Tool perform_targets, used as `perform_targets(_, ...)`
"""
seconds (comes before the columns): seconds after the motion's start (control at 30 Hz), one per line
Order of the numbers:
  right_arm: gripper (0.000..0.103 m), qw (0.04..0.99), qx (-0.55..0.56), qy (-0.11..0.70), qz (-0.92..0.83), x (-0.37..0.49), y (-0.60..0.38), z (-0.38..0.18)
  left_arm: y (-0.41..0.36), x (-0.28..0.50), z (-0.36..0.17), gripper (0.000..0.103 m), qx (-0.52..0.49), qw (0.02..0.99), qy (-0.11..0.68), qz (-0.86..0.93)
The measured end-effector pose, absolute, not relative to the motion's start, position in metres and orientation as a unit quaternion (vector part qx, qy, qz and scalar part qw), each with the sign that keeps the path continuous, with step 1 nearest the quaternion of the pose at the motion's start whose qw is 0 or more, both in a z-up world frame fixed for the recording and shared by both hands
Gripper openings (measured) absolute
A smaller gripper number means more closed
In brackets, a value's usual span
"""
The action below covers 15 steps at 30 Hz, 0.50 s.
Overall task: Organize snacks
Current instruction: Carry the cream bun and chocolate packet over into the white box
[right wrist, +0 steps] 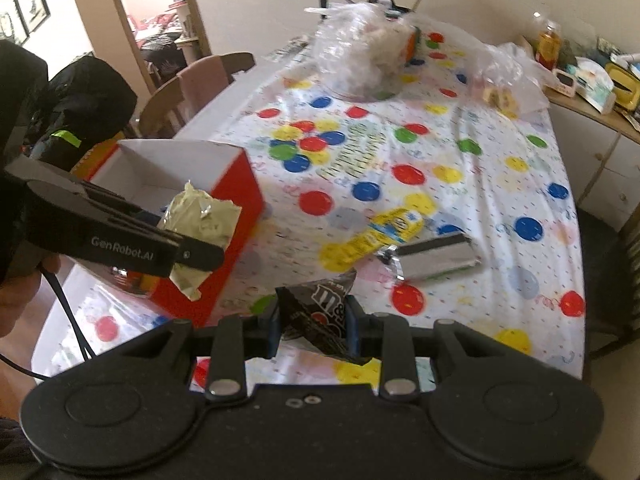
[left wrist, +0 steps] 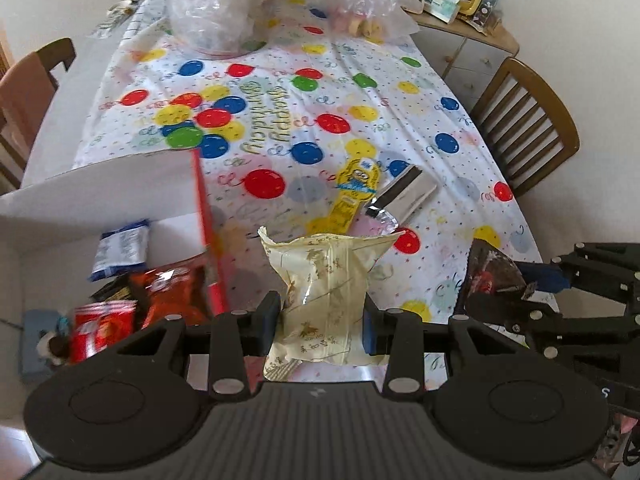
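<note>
My left gripper (left wrist: 322, 320) is shut on a cream snack packet (left wrist: 326, 284), held just right of the red box (left wrist: 208, 240). Seen in the right wrist view, that left gripper (right wrist: 200, 256) holds the cream packet (right wrist: 198, 224) over the box's (right wrist: 236, 208) near right corner. My right gripper (right wrist: 314, 328) is shut on a black snack packet (right wrist: 320, 312), above the tablecloth. The box holds a blue packet (left wrist: 120, 250), an orange packet (left wrist: 172, 292) and a red packet (left wrist: 102, 330). A yellow minion packet (left wrist: 352, 192) and a silver packet (left wrist: 400, 196) lie on the cloth.
The table carries a balloon-print cloth (left wrist: 320, 92). Clear plastic bags (left wrist: 224, 8) sit at the far end. Wooden chairs (left wrist: 524, 120) stand on both sides, and a cluttered sideboard (left wrist: 460, 4) is at the far right. A person's hand (right wrist: 20, 292) holds the left gripper.
</note>
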State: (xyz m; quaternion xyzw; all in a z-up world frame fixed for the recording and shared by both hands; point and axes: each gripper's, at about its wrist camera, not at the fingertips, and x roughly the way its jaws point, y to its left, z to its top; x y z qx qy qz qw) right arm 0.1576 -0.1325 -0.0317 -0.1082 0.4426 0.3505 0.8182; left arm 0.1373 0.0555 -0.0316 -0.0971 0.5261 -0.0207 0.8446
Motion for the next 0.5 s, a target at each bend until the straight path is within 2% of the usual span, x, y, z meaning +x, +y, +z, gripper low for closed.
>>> perform_targets(0.5, 0.029, 0.800, -0.132, 0.431, 0.396, 0.123, -0.031, -0.027, 0.158, 0.087, -0.020, 0.039, -0.111, 0.848, 0.517, 0.033)
